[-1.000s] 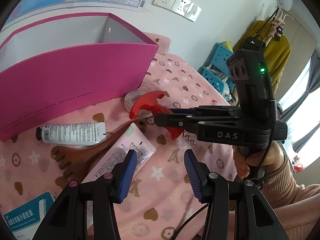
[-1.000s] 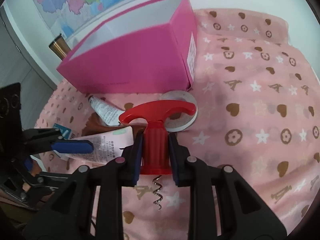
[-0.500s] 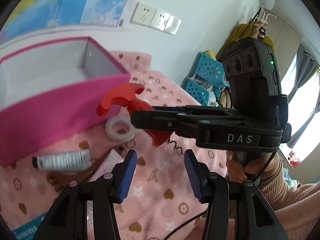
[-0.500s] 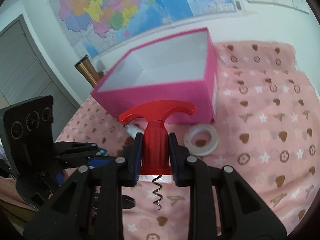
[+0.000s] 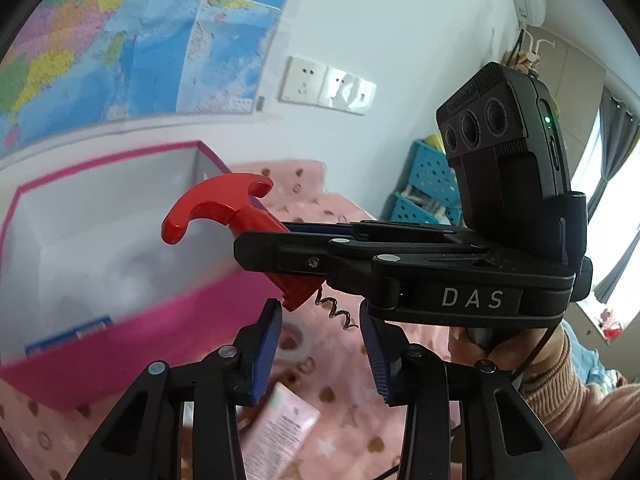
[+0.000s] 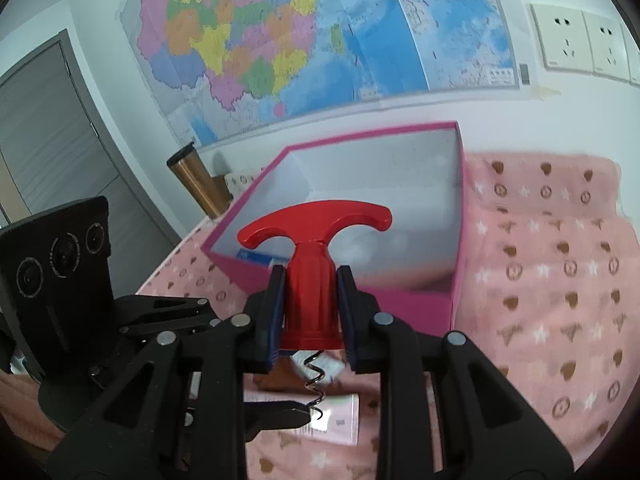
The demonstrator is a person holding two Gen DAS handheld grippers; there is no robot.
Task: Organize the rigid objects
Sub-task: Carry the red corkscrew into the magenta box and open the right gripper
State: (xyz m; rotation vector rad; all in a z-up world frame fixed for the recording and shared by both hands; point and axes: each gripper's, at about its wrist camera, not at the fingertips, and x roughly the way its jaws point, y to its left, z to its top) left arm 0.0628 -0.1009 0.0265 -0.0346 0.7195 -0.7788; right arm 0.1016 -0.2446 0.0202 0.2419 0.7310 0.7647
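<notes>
The right gripper (image 6: 310,314) clamps the red corkscrew (image 6: 312,276) upright by its barrel, above the pink box's (image 6: 456,280) near edge; the left gripper (image 5: 320,344), just narrowed, holds nothing

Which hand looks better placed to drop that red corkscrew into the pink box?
The right. Its gripper already clamps the red corkscrew, with the pink box open just beyond it. The left gripper holds nothing, its jaws having just been closing.

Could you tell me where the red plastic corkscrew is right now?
The red plastic corkscrew is clamped in the right gripper, raised before the pink box.
</notes>
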